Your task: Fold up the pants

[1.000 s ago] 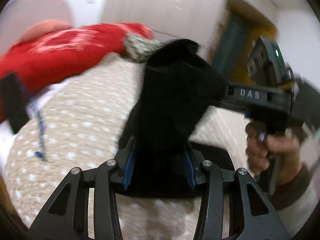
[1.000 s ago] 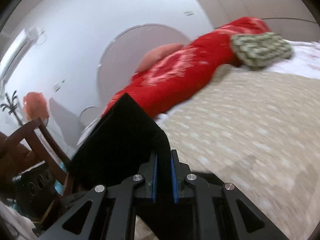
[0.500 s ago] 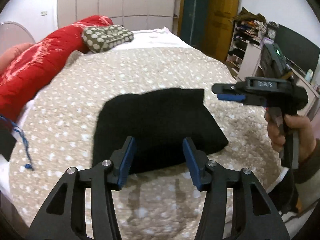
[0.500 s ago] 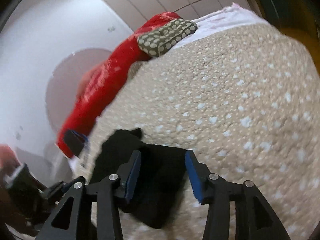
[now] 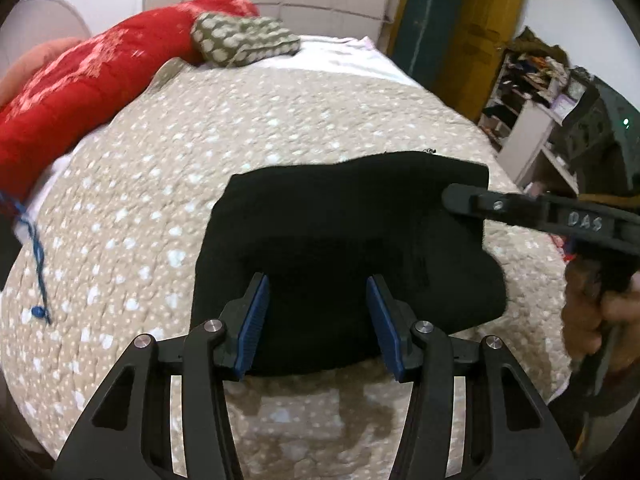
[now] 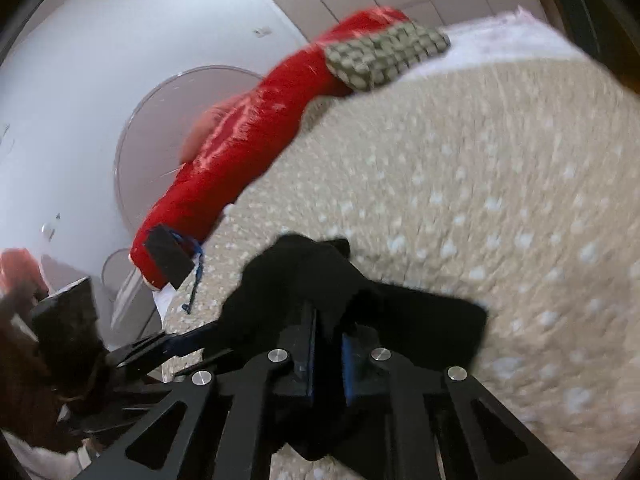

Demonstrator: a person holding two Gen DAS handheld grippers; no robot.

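the black pants (image 5: 344, 248) are seen lying folded into a compact, roughly rectangular bundle on the beige white-spotted bedspread (image 5: 280, 128), in the centre of the left wrist view. the left gripper (image 5: 318, 322) is held low in the frame with its blue-padded fingers (image 5: 254, 326) spread apart, one over each side of the bundle's near edge; nothing is clamped between them, and contact with the cloth cannot be told.

the right gripper (image 5: 452, 198) is seen entering from the right of the same view, its black tip placed over the bundle's upper right corner. in the right wrist view, which is blurred, the right gripper (image 6: 328, 354) is shown at the bottom centre with its blue pads drawn close together and a raised fold of the black pants (image 6: 320, 280) pinched between them; the rest of the cloth is spread toward the lower right of that frame.

a red quilt (image 5: 92, 80) is laid along the upper left of the left wrist view, with a grey-green spotted cushion (image 5: 244, 40) resting against its far end. a blue cord (image 5: 36, 256) is seen hanging at the left edge over the bedspread. a yellow door (image 5: 480, 36) and cluttered white shelves (image 5: 532, 92) are visible at the upper right.
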